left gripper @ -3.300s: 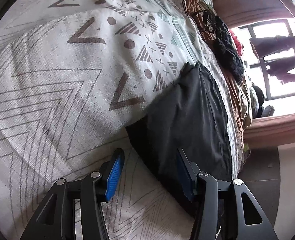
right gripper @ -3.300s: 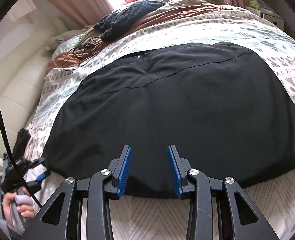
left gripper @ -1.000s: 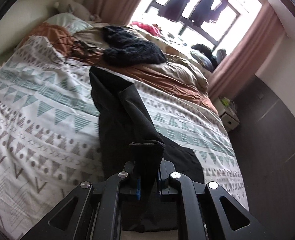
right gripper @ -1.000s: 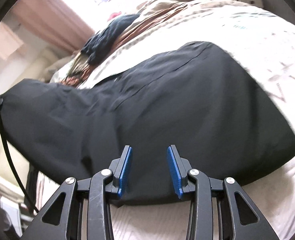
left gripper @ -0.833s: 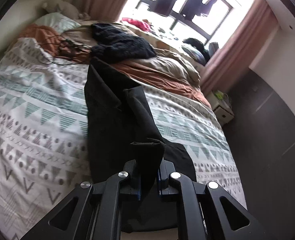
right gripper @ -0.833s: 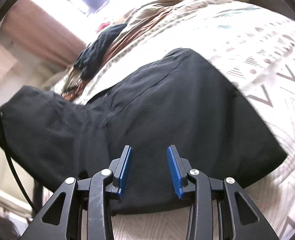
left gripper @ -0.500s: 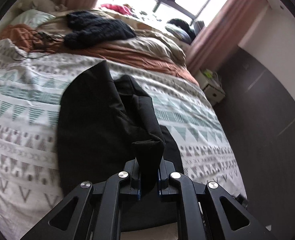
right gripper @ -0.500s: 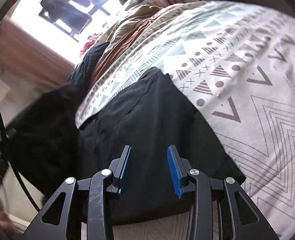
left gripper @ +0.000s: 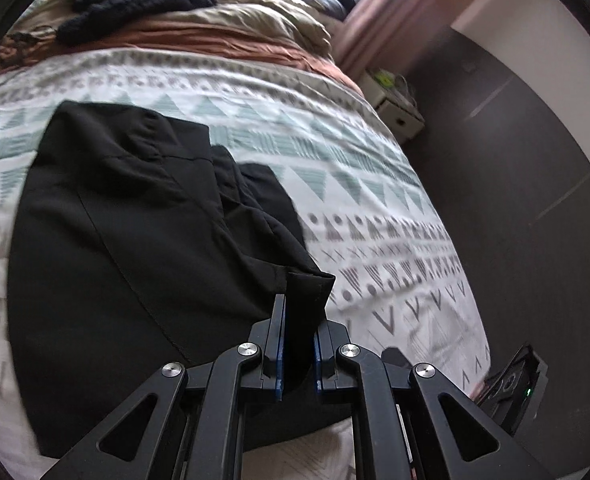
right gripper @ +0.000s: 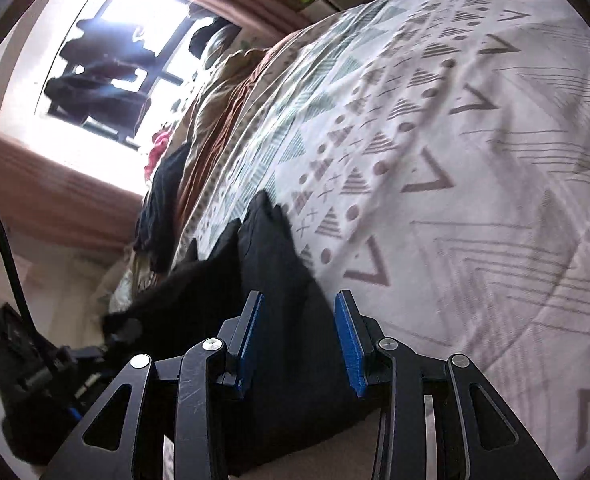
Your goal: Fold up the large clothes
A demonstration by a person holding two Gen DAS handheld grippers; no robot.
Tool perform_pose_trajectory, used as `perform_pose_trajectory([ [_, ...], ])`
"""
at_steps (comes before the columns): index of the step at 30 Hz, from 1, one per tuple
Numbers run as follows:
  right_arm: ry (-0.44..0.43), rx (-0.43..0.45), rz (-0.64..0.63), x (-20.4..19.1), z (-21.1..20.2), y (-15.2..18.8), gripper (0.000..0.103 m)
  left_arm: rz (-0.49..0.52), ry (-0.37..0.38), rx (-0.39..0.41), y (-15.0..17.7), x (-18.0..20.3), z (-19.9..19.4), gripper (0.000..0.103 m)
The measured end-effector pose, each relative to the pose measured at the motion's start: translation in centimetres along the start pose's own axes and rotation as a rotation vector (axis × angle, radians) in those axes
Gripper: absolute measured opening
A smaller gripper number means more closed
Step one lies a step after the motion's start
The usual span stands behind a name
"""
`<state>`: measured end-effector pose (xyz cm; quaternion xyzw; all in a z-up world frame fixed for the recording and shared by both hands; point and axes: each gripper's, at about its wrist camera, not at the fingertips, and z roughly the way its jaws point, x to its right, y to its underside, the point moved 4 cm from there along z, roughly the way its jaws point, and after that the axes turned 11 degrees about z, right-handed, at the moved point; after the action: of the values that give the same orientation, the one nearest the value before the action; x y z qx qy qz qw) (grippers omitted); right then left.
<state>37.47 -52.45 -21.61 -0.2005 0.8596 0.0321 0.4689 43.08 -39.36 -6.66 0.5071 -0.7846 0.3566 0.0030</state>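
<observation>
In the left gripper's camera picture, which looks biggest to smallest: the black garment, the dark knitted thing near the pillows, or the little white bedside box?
1. Black garment, by far the largest, though it is also nearest the camera.
2. Dark knitted item.
3. White bedside box, smallest.
Both lie farther off, so their true sizes stay unsure.

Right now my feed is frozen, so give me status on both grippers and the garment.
Left gripper shut on black garment corner, lifted over the bedspread. Right gripper open, jaws astride the garment. No obstruction seen.
</observation>
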Motion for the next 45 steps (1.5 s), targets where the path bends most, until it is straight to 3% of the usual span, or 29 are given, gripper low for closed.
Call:
perform_pose_trajectory([
  [4, -0.004, 0.023, 0.039, 1.2, -1.1, -0.9, 0.037, 0.077, 0.059, -0.029, 0.9, 2.7, 1.4, 0.011],
  [6, 0.006, 0.026, 0.055, 1.8, -1.4, -1.1, 0.037, 0.087, 0.073, -0.044, 1.0, 3.2, 1.8, 0.017],
  [8, 0.002, 0.012, 0.057, 2.1, -1.5, -1.2, 0.037, 0.084, 0.109, -0.053, 1.1, 3.2, 1.6, 0.04],
  [10, 0.004, 0.009, 0.05, 2.2, -1.6, -1.1, 0.037, 0.05, 0.16, -0.033, 0.9, 2.7, 0.6, 0.056],
  [13, -0.007, 0.006, 0.031, 1.7, -1.6, -0.8, 0.038, 0.033, 0.126, 0.028, 0.3, 1.2, -1.6, 0.065],
  [15, -0.013, -0.002, 0.02, 1.4, -1.4, -0.5, 0.051, 0.024, 0.099, 0.052, 0.1, 0.1, -2.8, 0.066],
  [17, -0.014, -0.019, 0.0, 0.8, -0.9, 0.2, 0.055, 0.011, 0.055, 0.068, 0.0, -1.9, -4.3, 0.066],
  [24, -0.034, -0.061, -0.074, -2.0, 0.6, 2.8, 0.055, -0.048, -0.077, 0.092, 0.8, -9.2, -7.9, 0.066],
  [31, -0.005, -0.123, -0.12, -3.1, 3.0, 5.3, 0.055, -0.127, -0.19, 0.045, 4.1, -16.3, -8.5, 0.066],
  [32, 0.009, -0.134, -0.122, -3.1, 3.7, 5.6, 0.053, -0.145, -0.197, 0.031, 4.9, -17.2, -8.1, 0.066],
  [34, 0.009, -0.132, -0.126, -3.2, 4.0, 5.8, 0.027, -0.165, -0.195, 0.01, 6.1, -18.1, -7.7, 0.066],
  [36, -0.012, -0.115, -0.13, -3.3, 3.7, 5.7, 0.015, -0.181, -0.183, -0.013, 7.4, -18.4, -6.7, 0.066],
  [40, -0.039, -0.088, -0.15, -3.4, 3.0, 5.8, 0.012, -0.163, -0.149, -0.042, 8.8, -17.7, -5.2, 0.065],
  [42, -0.033, -0.083, -0.154, -3.0, 2.7, 5.8, 0.011, -0.155, -0.119, -0.044, 9.2, -16.9, -4.8, 0.057],
  [45, -0.023, -0.097, -0.144, -2.0, 2.4, 5.7, 0.011, -0.133, -0.134, -0.04, 9.2, -16.0, -4.8, 0.051],
])
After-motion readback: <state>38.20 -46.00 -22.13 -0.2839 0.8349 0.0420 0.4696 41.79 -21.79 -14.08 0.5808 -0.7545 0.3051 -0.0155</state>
